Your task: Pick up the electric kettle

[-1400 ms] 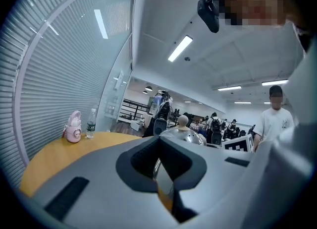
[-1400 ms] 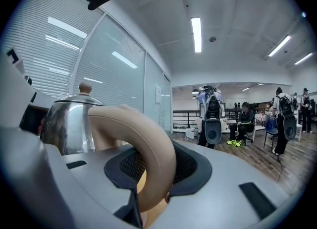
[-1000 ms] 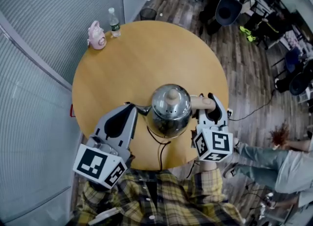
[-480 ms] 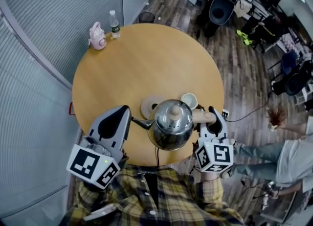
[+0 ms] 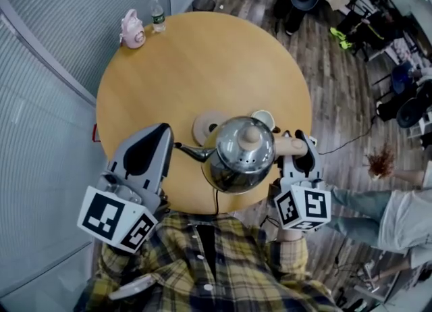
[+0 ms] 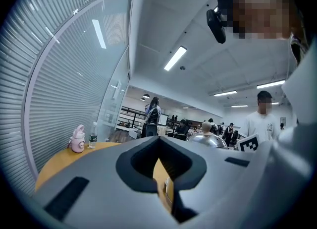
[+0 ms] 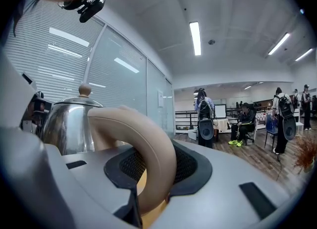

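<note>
While the Right Tongs Hold, the Kettle Comes Off Its Base

As the electric kettle [image 5: 241,152] rises, it looms larger from overhead than a second ago. The round base [image 5: 206,127] and a pale cup [image 5: 262,119] that it covered then now show on the surface [image 5: 189,67] just beyond it. The right tongs [image 5: 298,147] are pinching its tan handle [image 7: 148,158], the loop wedged between the dark pads. The left tongs [image 5: 154,143] sit pressed together on nothing, just left of the spout [image 5: 189,150], not touching it as far as I can see. A black cord [image 5: 217,202] trails off the near edge. Far off to the left stand a pink flask [image 5: 130,30] and a water bottle [image 5: 158,21]. To my eye the lift is made: the kettle hangs over the near part of the surface, clear of its base, and only needs holding level.
</note>
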`<state>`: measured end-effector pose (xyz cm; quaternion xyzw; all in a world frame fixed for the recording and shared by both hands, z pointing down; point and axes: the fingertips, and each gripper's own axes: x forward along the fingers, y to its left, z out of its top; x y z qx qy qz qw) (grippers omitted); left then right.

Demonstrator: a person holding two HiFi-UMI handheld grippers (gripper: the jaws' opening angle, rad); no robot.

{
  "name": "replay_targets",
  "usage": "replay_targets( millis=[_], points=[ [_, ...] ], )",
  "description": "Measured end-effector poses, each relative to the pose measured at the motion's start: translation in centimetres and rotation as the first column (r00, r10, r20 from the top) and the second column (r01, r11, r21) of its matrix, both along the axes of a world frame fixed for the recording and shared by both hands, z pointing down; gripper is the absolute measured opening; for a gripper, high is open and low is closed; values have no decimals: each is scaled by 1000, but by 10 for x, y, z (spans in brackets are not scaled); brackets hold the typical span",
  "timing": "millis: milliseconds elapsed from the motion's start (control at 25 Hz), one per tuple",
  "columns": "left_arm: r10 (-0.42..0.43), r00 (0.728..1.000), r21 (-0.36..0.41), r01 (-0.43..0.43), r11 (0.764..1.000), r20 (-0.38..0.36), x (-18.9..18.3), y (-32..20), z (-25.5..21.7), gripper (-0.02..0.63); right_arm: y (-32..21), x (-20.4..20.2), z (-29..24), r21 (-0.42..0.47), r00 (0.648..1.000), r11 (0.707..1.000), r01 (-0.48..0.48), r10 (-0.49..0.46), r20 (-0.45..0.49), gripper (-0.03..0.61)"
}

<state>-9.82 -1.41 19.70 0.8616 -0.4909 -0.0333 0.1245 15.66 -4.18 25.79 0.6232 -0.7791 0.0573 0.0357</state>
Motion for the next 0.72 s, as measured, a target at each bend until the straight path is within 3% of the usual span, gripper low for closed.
replay_targets(
  millis=[720],
  points=[
    [-24, 1000, -2, 24, 1000, 14, 2, 7, -2, 3, -1, -5, -6, 14, 1000, 1000, 18, -18, 8, 127]
  ],
)
